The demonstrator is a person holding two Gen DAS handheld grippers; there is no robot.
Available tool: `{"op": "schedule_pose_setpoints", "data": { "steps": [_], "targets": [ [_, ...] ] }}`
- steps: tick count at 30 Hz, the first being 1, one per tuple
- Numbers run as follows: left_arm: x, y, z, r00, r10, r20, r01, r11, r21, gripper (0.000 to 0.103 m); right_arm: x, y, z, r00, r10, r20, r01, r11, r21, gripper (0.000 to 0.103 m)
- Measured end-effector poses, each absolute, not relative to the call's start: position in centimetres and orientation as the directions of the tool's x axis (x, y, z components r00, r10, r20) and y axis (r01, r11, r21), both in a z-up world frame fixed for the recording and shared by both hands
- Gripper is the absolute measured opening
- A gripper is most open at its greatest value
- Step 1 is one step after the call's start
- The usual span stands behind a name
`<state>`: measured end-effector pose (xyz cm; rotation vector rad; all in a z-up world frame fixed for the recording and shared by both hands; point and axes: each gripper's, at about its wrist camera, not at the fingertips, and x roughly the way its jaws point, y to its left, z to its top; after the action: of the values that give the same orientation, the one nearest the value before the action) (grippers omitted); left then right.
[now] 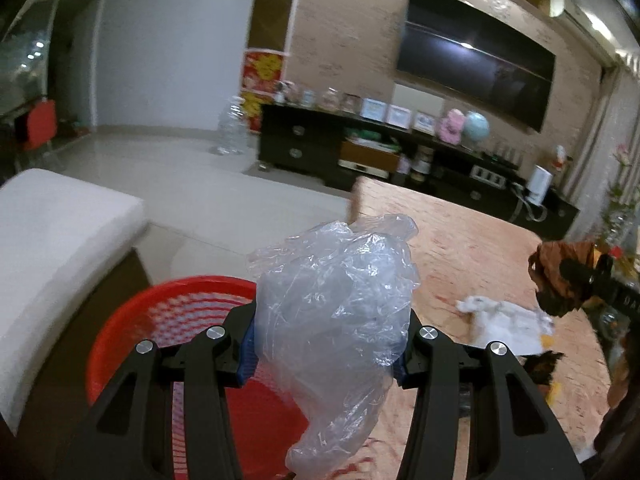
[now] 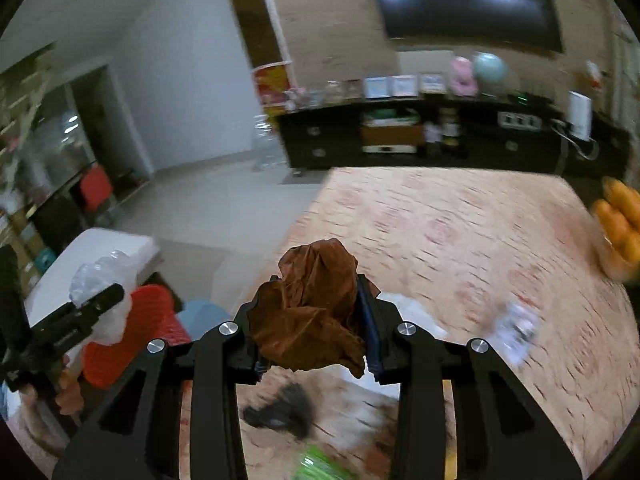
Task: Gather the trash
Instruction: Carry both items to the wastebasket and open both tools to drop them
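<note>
My left gripper (image 1: 326, 344) is shut on a crumpled clear plastic bag (image 1: 336, 320) and holds it above the rim of a red mesh basket (image 1: 160, 312) beside the table. My right gripper (image 2: 312, 328) is shut on a crumpled brown paper (image 2: 312, 312) above the table with the pink patterned cloth (image 2: 460, 232). The right gripper with the brown paper (image 1: 560, 276) also shows at the right of the left wrist view. The left gripper with the clear bag (image 2: 100, 280) and the red basket (image 2: 140, 332) show at the left of the right wrist view.
On the table lie white paper (image 1: 508, 320), a black scrap (image 2: 280, 412), a green wrapper (image 2: 320, 464), a small printed packet (image 2: 516, 328) and orange fruit (image 2: 620, 224). A white cushion (image 1: 52, 248) is left of the basket. A dark TV cabinet (image 1: 360, 148) stands behind.
</note>
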<state>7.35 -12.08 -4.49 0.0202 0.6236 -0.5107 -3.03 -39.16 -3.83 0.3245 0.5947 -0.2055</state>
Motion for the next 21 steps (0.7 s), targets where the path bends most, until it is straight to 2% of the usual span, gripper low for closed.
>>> {"op": "schedule_pose_setpoints", "data": {
  "steps": [5, 8, 21],
  "targets": [
    [7.8, -8.6, -3.8, 0.765, -0.330, -0.554, 0.359, 0.932, -0.059, 0.047, 1.6, -35.6, -2.8, 0.826, 0.022, -0.563, 0.145, 0.957, 0.250, 0.036],
    [8.3, -6.3, -4.3, 0.770, -0.276, -0.575, 0.298, 0.953, -0.059, 0.047, 3.1, -33.6, -2.9, 0.830, 0.079, -0.552, 0.084, 0.961, 0.263, 0.036],
    [10.1, -3.7, -7.2, 0.720, -0.206, -0.663, 0.225, 0.973, -0.058, 0.047, 7.7, -24.9, -5.1, 0.761, 0.255, -0.597, -0.085, 0.951, 0.298, 0.036]
  ]
}}
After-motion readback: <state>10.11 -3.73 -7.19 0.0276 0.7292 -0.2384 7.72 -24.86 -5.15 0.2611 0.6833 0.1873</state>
